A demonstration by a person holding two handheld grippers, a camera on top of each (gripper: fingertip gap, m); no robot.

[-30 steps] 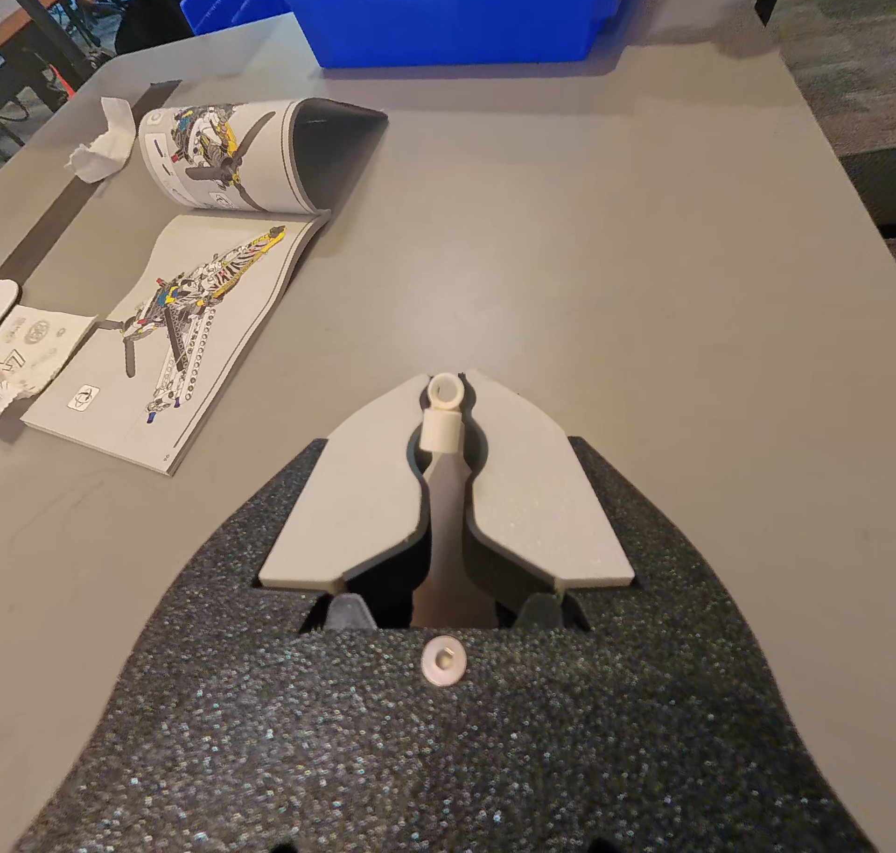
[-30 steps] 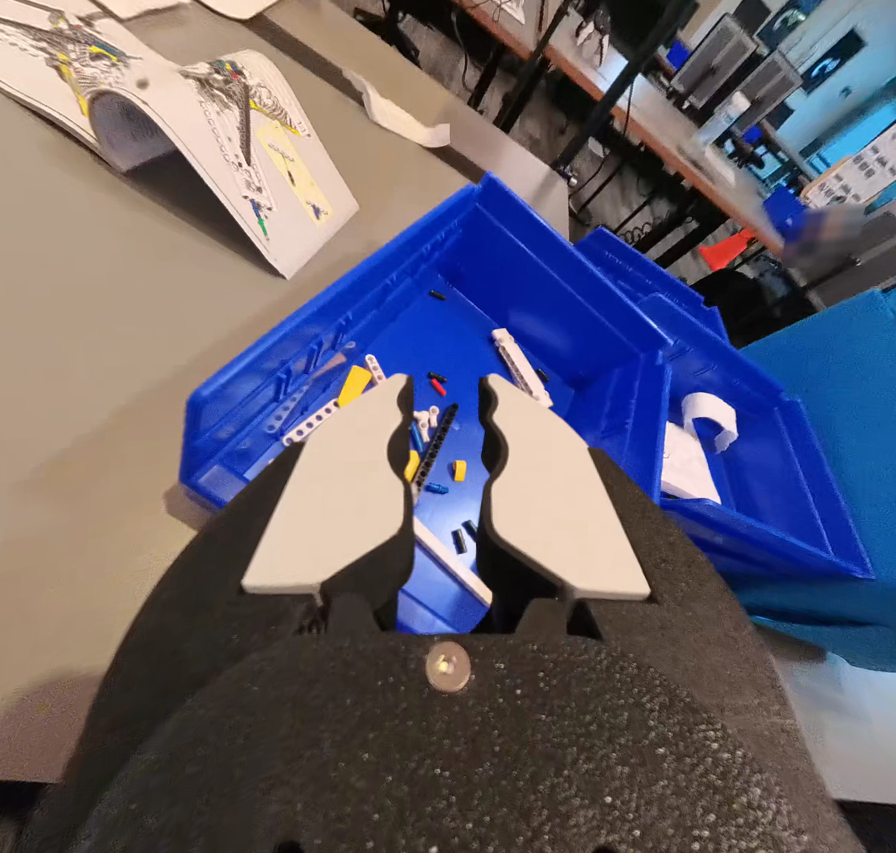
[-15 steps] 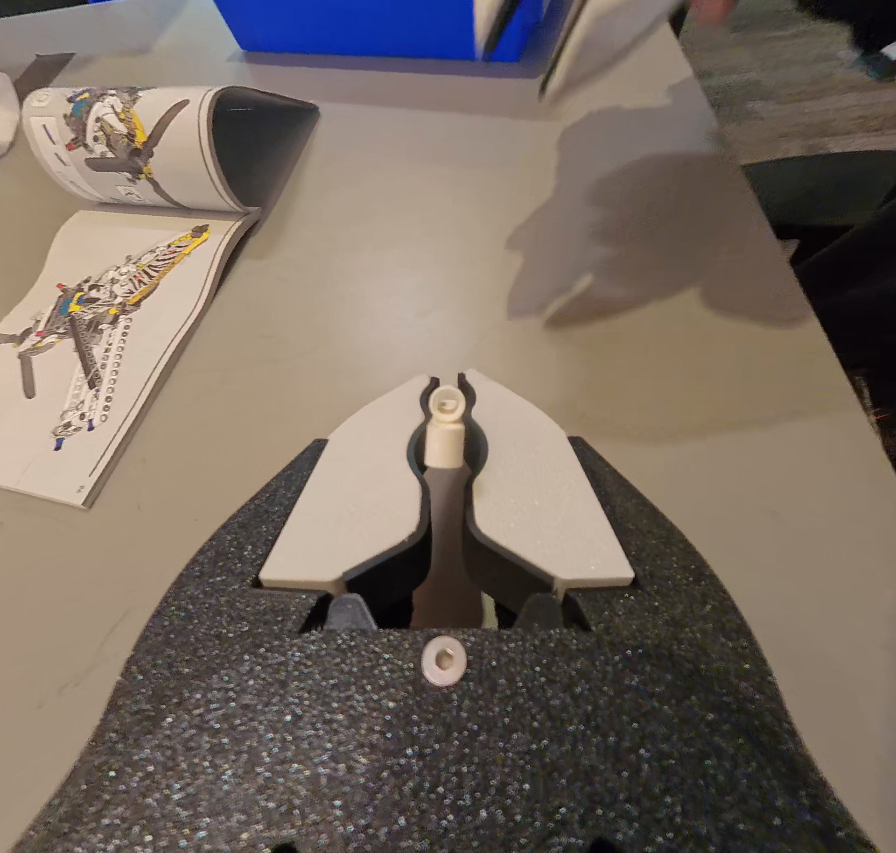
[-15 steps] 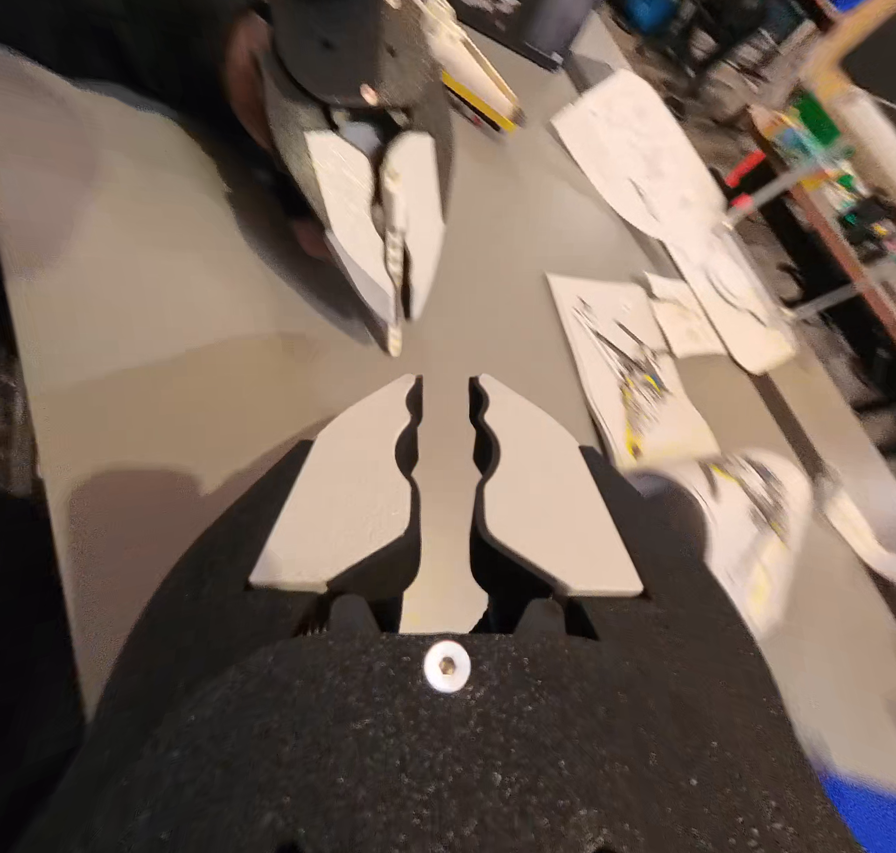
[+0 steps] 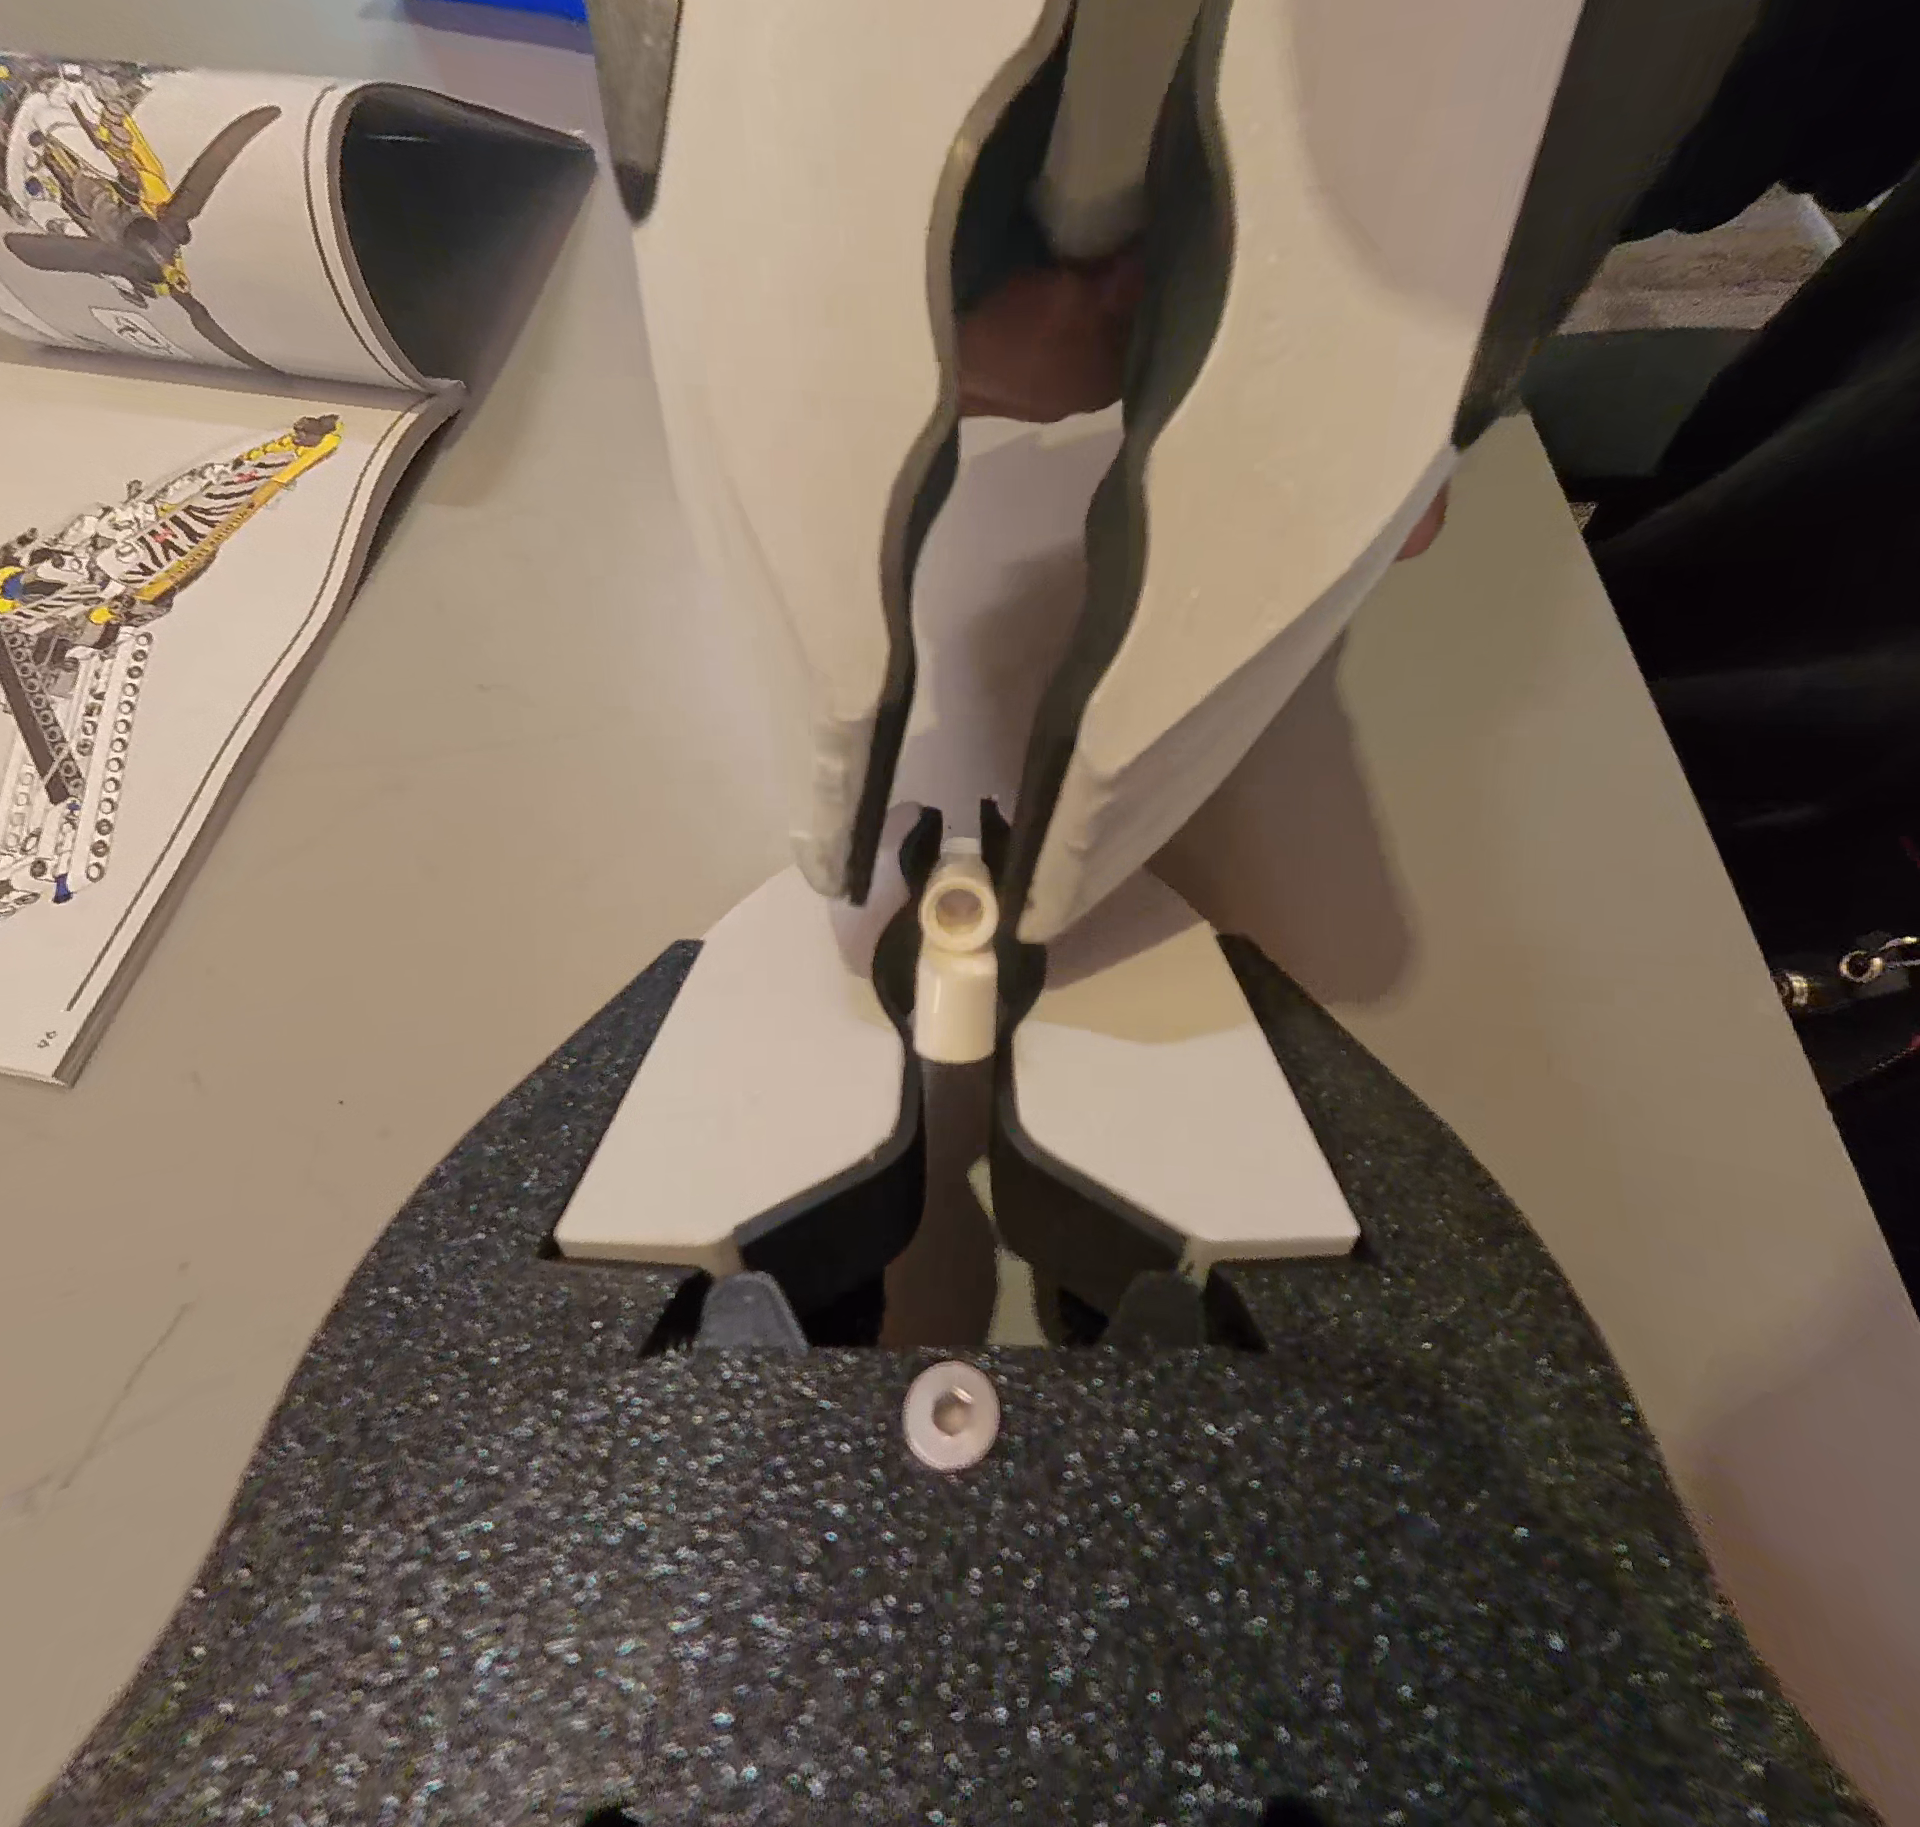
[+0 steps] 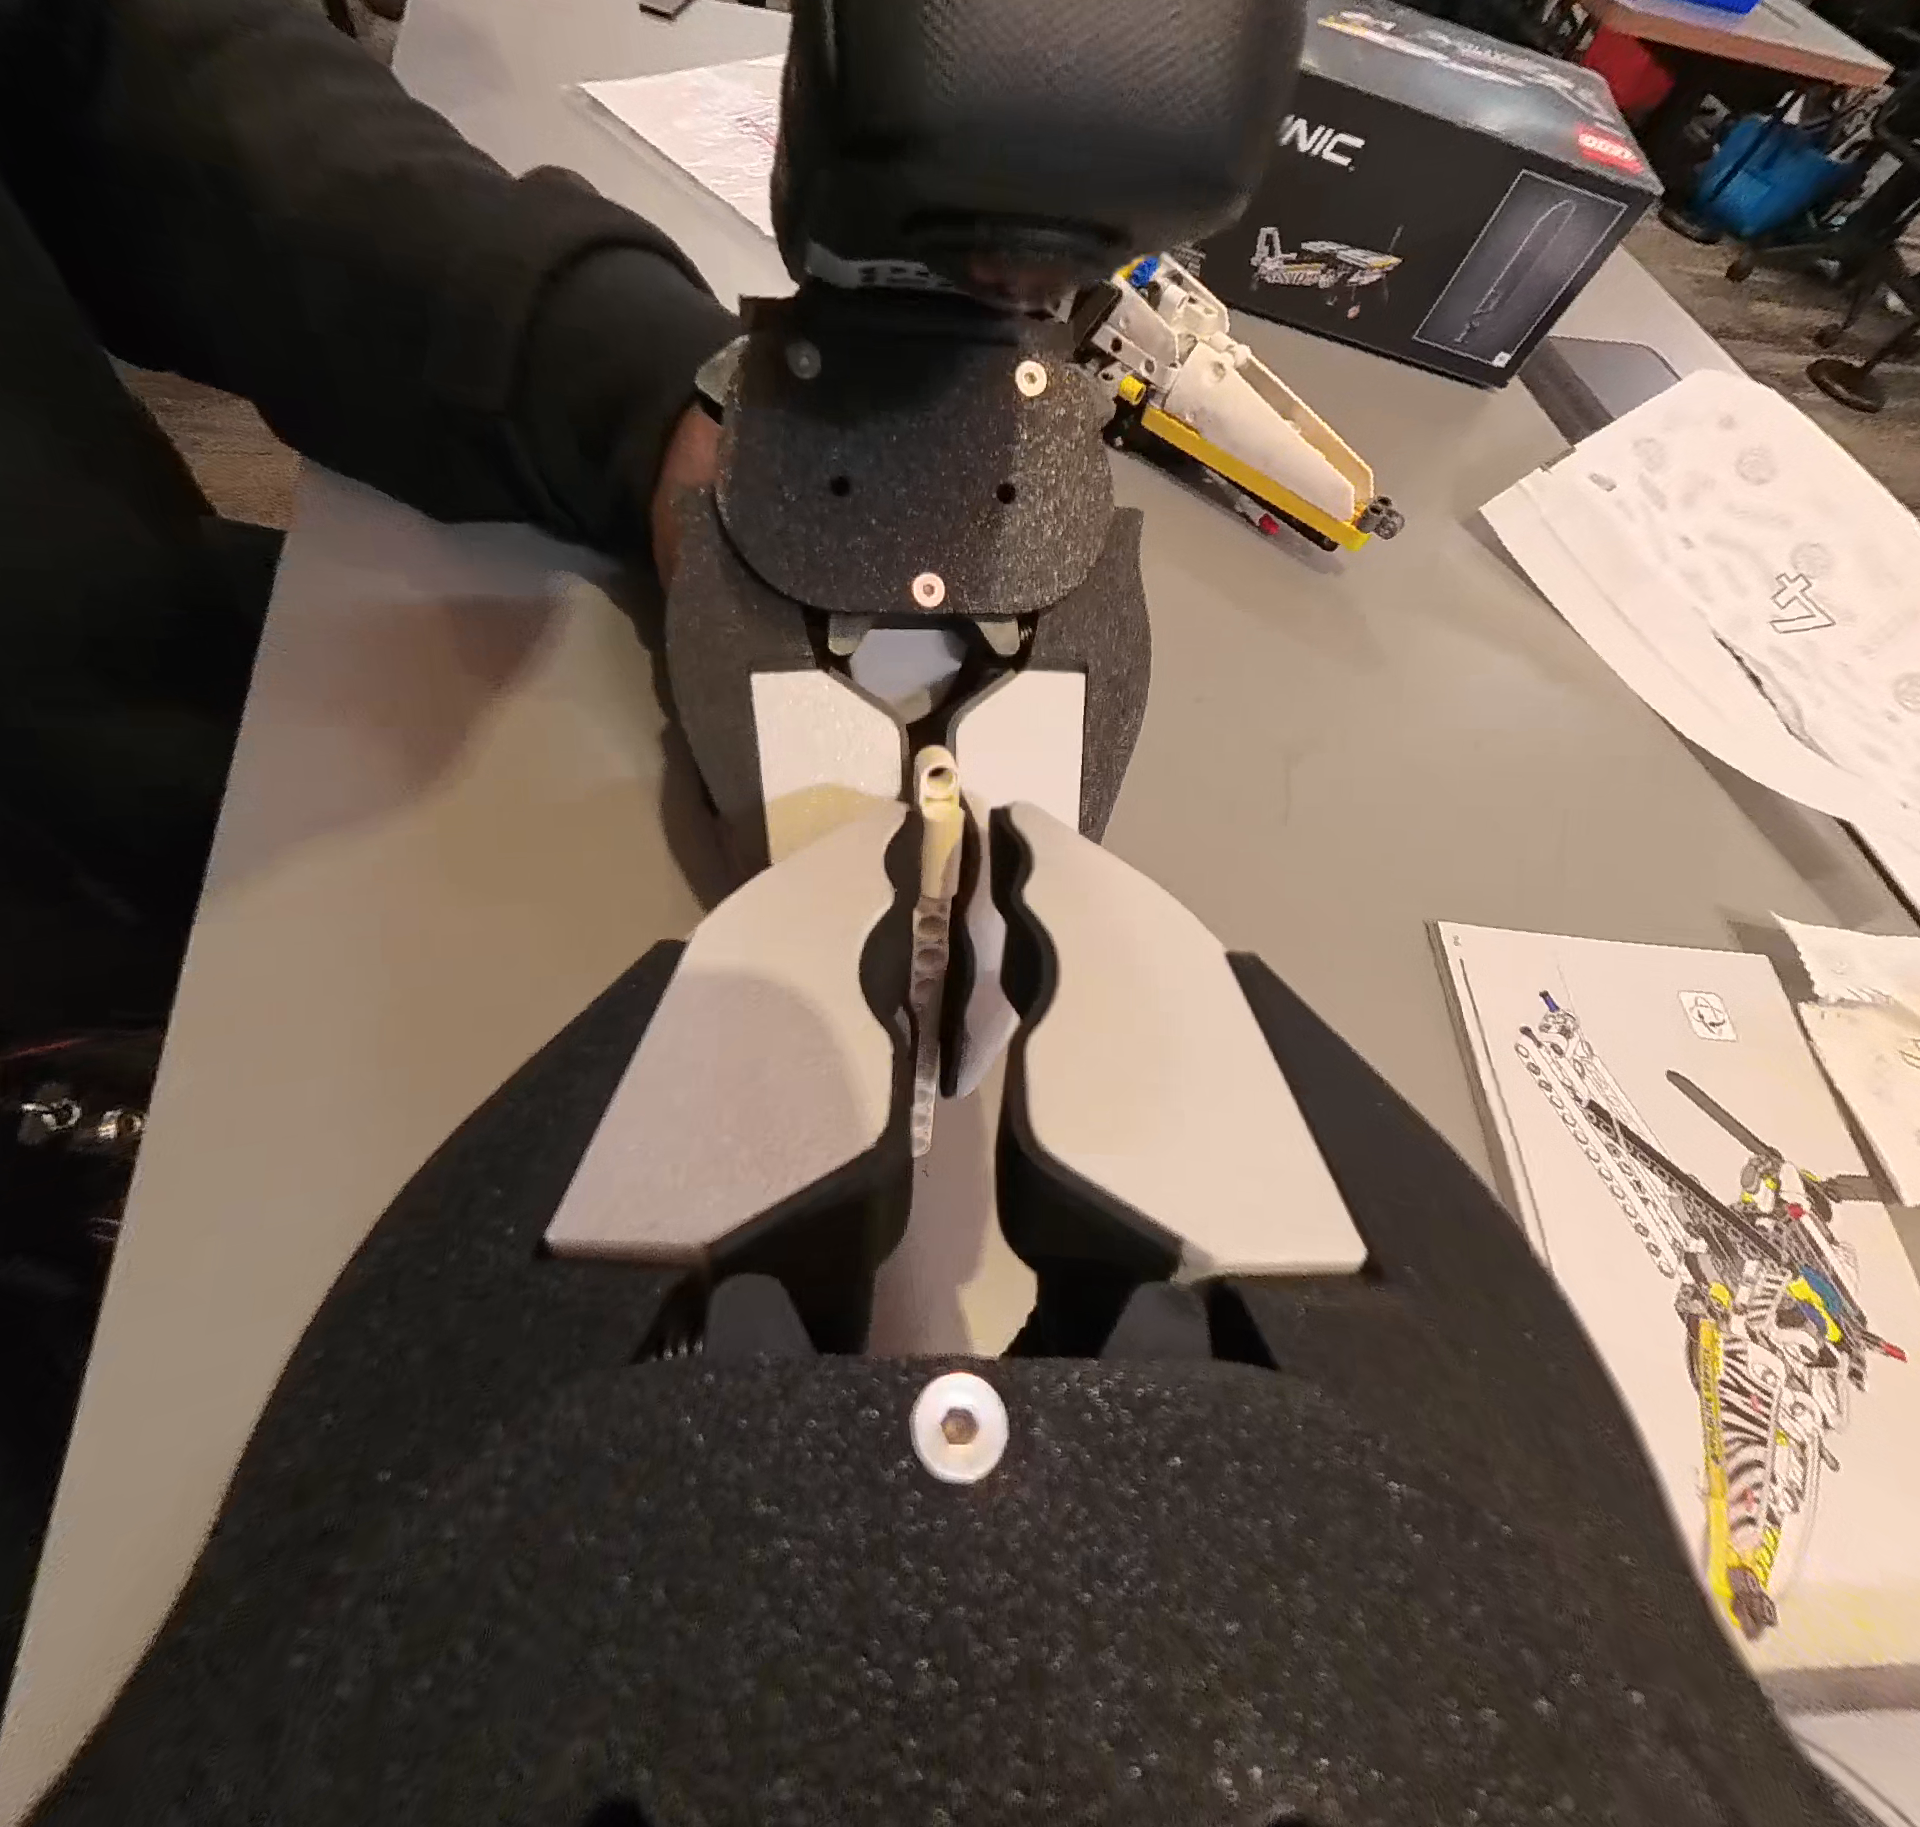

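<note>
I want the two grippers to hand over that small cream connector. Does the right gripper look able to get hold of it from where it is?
Probably yes: the cream connector, gripped by the left gripper, already sits between the right gripper's parted fingers, with nothing between.

Speckled black gripper bodies [image 5: 956, 1569], pale grey jaws, silver screw [image 5: 951, 1414], black sleeve [image 6: 312, 271].

**Grippers nose to nose, open table to the sides**

The two grippers face each other over the grey table [image 5: 499, 842], tips overlapping, leaving no passage between them. Bare tabletop lies on either flank. An open printed instruction booklet [image 5: 156, 634] occupies one side; farther off, a white-and-yellow brick model [image 6: 1236, 427] and a black cardboard box [image 6: 1455, 219] block the table.
</note>
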